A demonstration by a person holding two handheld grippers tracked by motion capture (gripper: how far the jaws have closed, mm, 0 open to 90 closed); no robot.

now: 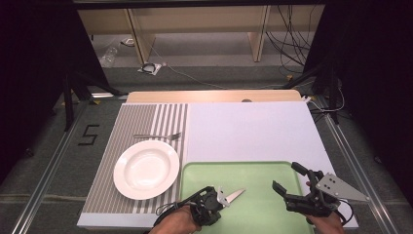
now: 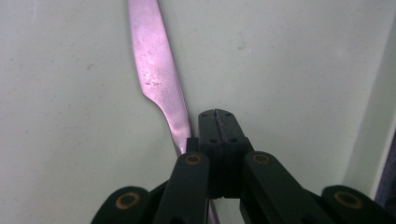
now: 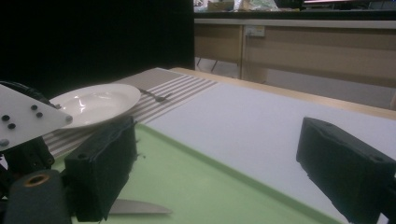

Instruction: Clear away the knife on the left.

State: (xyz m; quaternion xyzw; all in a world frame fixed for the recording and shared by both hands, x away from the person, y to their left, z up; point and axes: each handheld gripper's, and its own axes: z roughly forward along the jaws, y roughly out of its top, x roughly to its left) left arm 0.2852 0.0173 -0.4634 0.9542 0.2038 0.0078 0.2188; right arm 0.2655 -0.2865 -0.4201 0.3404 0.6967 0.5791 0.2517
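The table knife lies on the green tray, near the tray's front-left corner, with the blade tip pointing away toward the tray's middle and right. Its long axis runs nearly in line with the left hand-held gripper, which sits right at the handle end. In the left gripper view the blade stretches up and away just beside the jaws, and the handle passes under the gripper's left linkage. The jaws there are pressed together with no gap and nothing between the pads, so the left hand-held gripper is closed but empty: the knife is alongside it, not in it. To take the knife, I judge it would have to open and shift sideways across the handle. The right hand-held gripper hovers over the tray's right side with jaws spread wide, well apart from the knife. The white plate sits left of the tray, a fork beyond it.
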